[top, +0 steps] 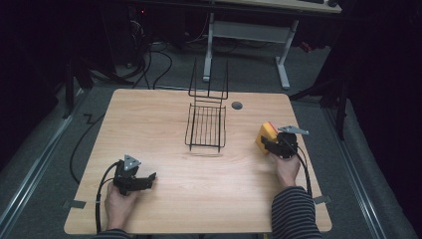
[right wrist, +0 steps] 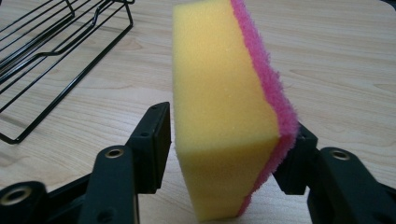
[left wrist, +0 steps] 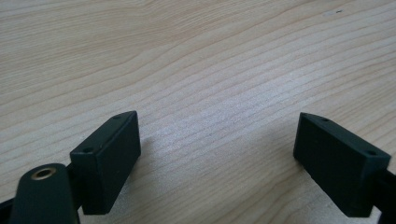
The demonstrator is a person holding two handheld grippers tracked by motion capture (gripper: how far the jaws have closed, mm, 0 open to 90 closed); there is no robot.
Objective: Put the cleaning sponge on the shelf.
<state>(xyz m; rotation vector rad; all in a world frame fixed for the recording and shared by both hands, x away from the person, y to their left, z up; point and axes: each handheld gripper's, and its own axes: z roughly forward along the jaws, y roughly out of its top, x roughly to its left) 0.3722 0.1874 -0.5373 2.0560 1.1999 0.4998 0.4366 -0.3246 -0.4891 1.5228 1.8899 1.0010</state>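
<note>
A yellow sponge [top: 266, 132] with a pink scouring face stands on its edge at the right side of the wooden table [top: 159, 119]. My right gripper [top: 268, 144] is shut on it. In the right gripper view the sponge [right wrist: 219, 102] sits between the two black jaws, pink face against the right one. My left gripper [top: 148, 178] rests low over the near left of the table. Its jaws stand wide apart in the left gripper view [left wrist: 217, 154], with bare wood between them.
A black wire rack [top: 206, 127] with a tall back frame stands at the table's middle, left of the sponge; its corner [right wrist: 51, 51] lies close to my right gripper. A round cable hole [top: 237, 105] is behind it. Desk legs and cables are on the floor beyond.
</note>
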